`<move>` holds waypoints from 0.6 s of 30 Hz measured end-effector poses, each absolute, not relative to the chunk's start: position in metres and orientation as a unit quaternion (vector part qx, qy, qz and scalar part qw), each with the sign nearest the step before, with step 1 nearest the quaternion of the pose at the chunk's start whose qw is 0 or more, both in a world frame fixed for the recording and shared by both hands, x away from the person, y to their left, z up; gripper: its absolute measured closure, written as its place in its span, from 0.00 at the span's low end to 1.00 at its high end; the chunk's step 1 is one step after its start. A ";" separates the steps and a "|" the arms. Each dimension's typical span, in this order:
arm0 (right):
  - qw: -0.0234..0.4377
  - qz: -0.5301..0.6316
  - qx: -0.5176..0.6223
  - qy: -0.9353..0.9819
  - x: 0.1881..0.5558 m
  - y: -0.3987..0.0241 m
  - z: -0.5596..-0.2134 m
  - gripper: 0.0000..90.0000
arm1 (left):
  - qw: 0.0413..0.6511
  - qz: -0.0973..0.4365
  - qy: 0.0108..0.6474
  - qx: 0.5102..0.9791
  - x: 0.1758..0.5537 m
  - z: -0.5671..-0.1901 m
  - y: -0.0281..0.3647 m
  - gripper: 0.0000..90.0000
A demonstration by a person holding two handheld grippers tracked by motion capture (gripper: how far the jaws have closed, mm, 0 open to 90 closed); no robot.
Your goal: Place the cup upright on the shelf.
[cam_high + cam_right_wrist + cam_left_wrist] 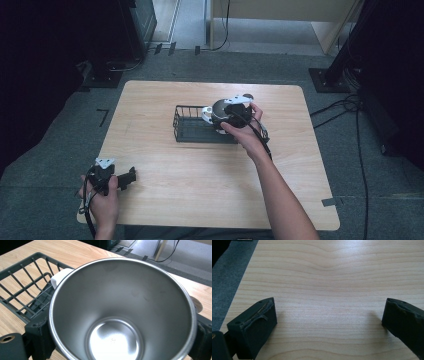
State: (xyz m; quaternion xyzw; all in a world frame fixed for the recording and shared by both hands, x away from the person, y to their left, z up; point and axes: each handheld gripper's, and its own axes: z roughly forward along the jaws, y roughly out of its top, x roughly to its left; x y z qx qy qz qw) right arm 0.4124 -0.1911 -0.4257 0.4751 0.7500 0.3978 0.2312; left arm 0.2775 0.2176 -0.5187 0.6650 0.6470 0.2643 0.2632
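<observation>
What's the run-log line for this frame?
right gripper: shut on cup, over rack | left gripper: open, low over table

cups: 1 [120,315] | baskets: 1 [192,122] | tables: 1 [200,175]

Basket [192,125] mid-table [210,170], cup [222,114] at its right end, left claw [131,177] near front-left corner.

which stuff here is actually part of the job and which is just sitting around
In use: steel cup, gripped by the right gripper; black wire basket beside it.

Idle or background: left gripper, open over bare table; cables on the floor.
</observation>
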 end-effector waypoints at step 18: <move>0.229 0.410 0.476 0.743 0.401 -0.202 -0.412 0.00 | 0.263 0.264 0.647 0.665 0.278 -0.519 0.218 0.00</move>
